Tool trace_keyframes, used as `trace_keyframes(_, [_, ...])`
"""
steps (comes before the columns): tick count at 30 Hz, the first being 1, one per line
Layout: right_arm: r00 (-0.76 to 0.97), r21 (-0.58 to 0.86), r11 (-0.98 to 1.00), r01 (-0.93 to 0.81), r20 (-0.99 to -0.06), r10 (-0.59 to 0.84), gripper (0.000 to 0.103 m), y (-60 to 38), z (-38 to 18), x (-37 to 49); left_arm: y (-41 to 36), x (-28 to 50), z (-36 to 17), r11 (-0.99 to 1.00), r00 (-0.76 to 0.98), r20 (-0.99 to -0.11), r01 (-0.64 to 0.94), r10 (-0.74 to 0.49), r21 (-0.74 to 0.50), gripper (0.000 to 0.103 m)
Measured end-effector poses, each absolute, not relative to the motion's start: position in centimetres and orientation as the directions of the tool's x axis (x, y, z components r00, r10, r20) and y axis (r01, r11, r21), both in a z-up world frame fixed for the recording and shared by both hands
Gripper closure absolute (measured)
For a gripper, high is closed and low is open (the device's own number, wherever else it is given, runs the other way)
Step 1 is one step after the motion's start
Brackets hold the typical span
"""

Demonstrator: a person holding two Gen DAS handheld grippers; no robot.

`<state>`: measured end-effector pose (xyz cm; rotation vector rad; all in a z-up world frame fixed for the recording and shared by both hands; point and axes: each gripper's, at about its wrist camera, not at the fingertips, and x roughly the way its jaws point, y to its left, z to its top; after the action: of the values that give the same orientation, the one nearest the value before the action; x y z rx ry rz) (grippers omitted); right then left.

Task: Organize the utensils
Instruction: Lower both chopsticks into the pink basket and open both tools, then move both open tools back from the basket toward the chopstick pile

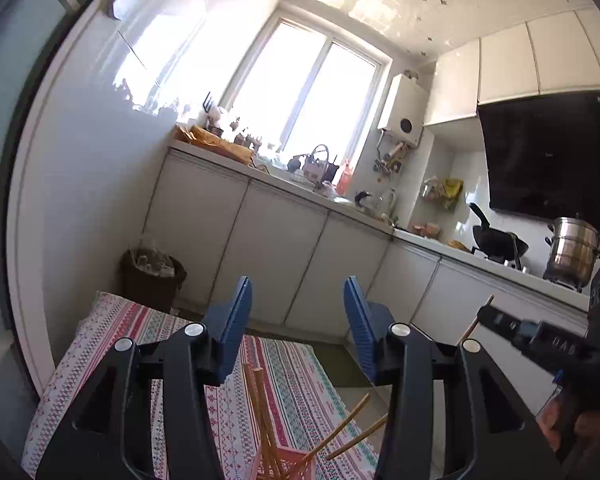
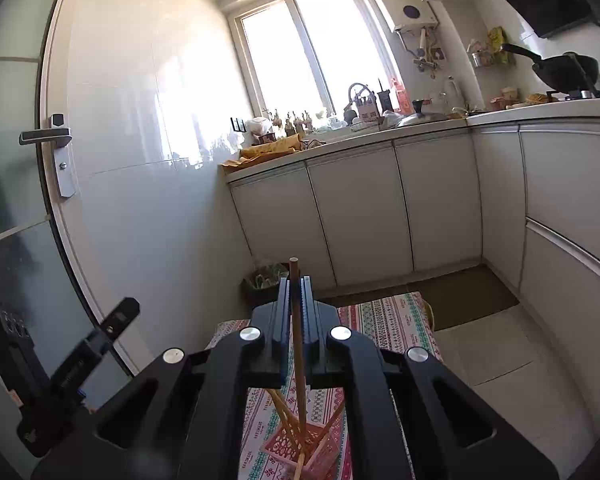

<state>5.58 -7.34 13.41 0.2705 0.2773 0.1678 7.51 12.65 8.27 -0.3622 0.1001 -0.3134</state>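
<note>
Wooden chopsticks [image 1: 260,412] stand bunched and splayed in a pink lattice holder [image 2: 300,450] on a small table draped with a striped, patterned cloth [image 1: 300,376]. The holder sits near the table's near edge, low in both wrist views.

The right gripper [image 2: 295,300] has its jaws pressed together on a single chopstick [image 2: 296,320], which stands upright between the blue pads; its blunt top pokes above the fingertips and its lower end reaches down into the holder among the others. In the left wrist view the same gripper appears at the right edge, with the chopstick's tip showing above it.

The left gripper [image 1: 298,320] is spread, its blue pads [image 1: 236,320] well apart with nothing between them, pointing level over the table above the holder. Two chopsticks lean out to the right below it.

Beyond the table stand white cabinets [image 1: 276,252], a dark waste bin [image 1: 152,280] against the wall, a cluttered counter under a bright window [image 2: 312,48], a black wok [image 1: 498,240] and a steel pot [image 1: 572,248].
</note>
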Motion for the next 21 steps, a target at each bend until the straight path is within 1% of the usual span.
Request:
trace_keyframes(3, [0.945,0.276,0.952,-0.131,-0.256,0.204,0.098,-6.6,13.1,6.1,14.0,6.6,9.2,0.860,0.952,-0.009,0.273,-0.307,-0.431,0.057])
trace_keyframes(4, [0.944,0.272,0.953,-0.131,-0.260,0.204,0.098,-6.4,12.9,6.3,14.5,6.5,9.2,0.848,0.953,-0.003,0.270,-0.304,-0.456,0.055])
trace_keyframes(6, [0.939,0.272,0.953,-0.133,-0.274,0.209,0.098,-5.9,12.5,6.7,15.2,6.5,9.2,0.834,0.952,-0.003,0.266,-0.306,-0.483,0.054])
trace_keyframes(14, [0.909,0.272,0.948,-0.166,-0.330,0.253,0.096,-4.0,9.3,8.6,16.0,7.8,7.4,0.848,0.956,-0.082,0.208,-0.282,-0.487,0.054])
trace_keyframes(16, [0.902,0.271,0.949,-0.163,-0.348,0.254,0.093,-3.7,8.8,8.9,16.2,7.6,7.2,0.850,0.957,-0.085,0.202,-0.277,-0.487,0.054])
trace_keyframes(18, [0.904,0.266,0.952,-0.153,-0.352,0.243,0.089,-3.6,8.9,8.8,16.4,7.5,7.2,0.851,0.958,-0.086,0.201,-0.275,-0.485,0.054])
trace_keyframes(19, [0.906,0.261,0.954,-0.148,-0.351,0.236,0.087,-3.5,9.0,8.6,16.3,7.5,7.2,0.853,0.958,-0.087,0.200,-0.274,-0.482,0.052])
trace_keyframes(21, [0.914,0.251,0.958,-0.134,-0.343,0.218,0.073,-3.7,9.4,8.1,16.4,7.4,7.1,0.857,0.958,-0.091,0.197,-0.271,-0.476,0.050])
